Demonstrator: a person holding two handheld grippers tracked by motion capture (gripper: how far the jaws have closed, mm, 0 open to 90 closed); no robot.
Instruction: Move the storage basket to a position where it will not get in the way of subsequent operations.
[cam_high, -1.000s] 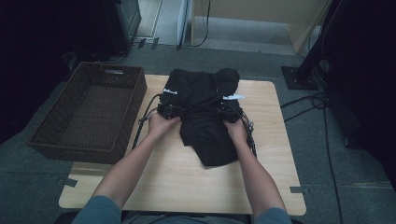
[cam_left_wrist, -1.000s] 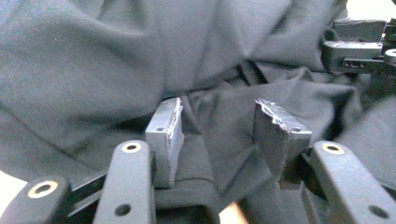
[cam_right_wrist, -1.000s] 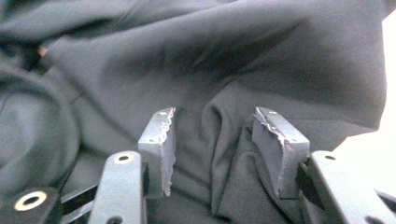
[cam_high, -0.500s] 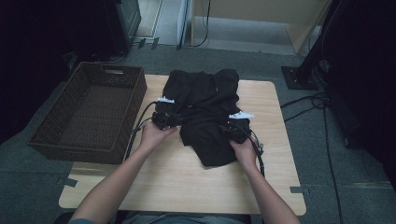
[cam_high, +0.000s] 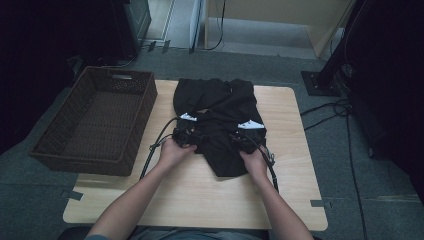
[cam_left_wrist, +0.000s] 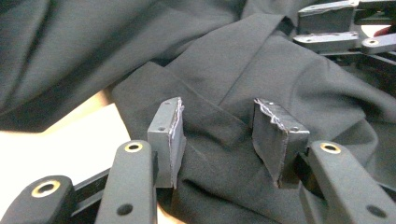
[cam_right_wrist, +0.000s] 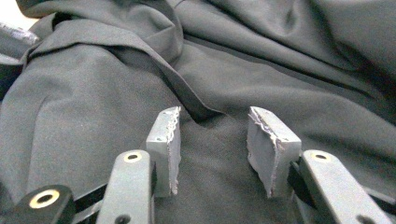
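Table (cam_high: 210, 200) of pale wood, black garment (cam_high: 220, 117), wicker basket (cam_high: 95, 120) left, grey carpet (cam_high: 350, 165), both tools agape, closing.

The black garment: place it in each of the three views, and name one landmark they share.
High view: black garment at table centre, far half.
Left gripper view: under and beyond the jaws.
Right gripper view: spread across the frame.
Shared landmark: the pale wooden table.

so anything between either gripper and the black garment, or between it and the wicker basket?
Nothing visible. The left gripper and right gripper both stand with jaws apart directly over the crumpled black fabric garment, cloth between the pads. The dark brown wicker basket sits beside the wooden table, with bare tabletop between it and the garment.
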